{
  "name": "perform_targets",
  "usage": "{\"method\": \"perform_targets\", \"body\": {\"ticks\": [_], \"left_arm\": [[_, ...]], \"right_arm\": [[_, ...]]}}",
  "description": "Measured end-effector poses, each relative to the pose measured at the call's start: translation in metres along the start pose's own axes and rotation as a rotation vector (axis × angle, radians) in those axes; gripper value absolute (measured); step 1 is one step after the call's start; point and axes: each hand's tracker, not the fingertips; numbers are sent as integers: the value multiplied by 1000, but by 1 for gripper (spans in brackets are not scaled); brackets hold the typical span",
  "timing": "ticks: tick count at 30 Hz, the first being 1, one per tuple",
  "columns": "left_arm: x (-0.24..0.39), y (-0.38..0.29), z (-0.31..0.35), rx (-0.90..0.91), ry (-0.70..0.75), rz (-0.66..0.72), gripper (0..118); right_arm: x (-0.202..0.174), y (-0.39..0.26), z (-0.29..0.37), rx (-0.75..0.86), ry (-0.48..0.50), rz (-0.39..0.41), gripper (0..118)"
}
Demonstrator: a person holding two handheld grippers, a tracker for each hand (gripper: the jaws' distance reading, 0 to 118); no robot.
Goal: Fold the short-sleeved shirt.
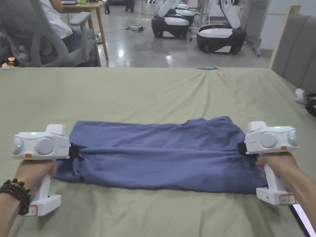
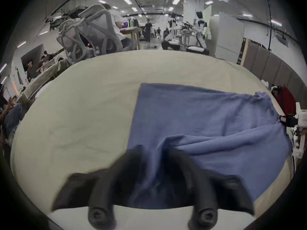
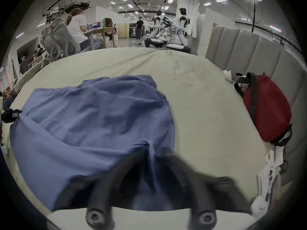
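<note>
A blue short-sleeved shirt (image 1: 157, 154) lies as a wide band across the green sheet, its near half lifted into a fold. My left gripper (image 1: 74, 151) is shut on the shirt's left end, cloth bunched between its black jaws. At the opposite end my right gripper (image 1: 242, 148) is shut on the cloth too. In the left gripper view the shirt (image 2: 207, 120) runs up between my left gripper (image 2: 155, 152). In the right gripper view the shirt (image 3: 93, 117) is pinched by my right gripper (image 3: 152, 152).
The green-sheeted bed (image 1: 148, 95) stretches far behind the shirt. A grey padded headboard (image 1: 296, 49) stands at the right, with a red bag (image 3: 267, 110) against it. Beyond the far edge a person sits in a grey office chair (image 1: 46, 40), and white robots (image 1: 222, 34) stand on the floor.
</note>
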Motion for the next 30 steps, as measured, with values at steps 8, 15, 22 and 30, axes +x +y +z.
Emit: {"method": "perform_targets", "body": {"ticks": [8,15,22,30], "left_arm": [[-5,-13,72,103,39,25,104],[-2,-73,146,174,4,21,0],[-10,-76,151,174,-13,16,0],[-17,-47,89,90,-36,58,101]], "right_arm": [[-10,-24,89,131,-24,-18,101],[-7,-76,124,145,-41,-24,0],[1,-85,135,164,-20,-14,0],[-1,-84,107,127,-9,-2,0]]}}
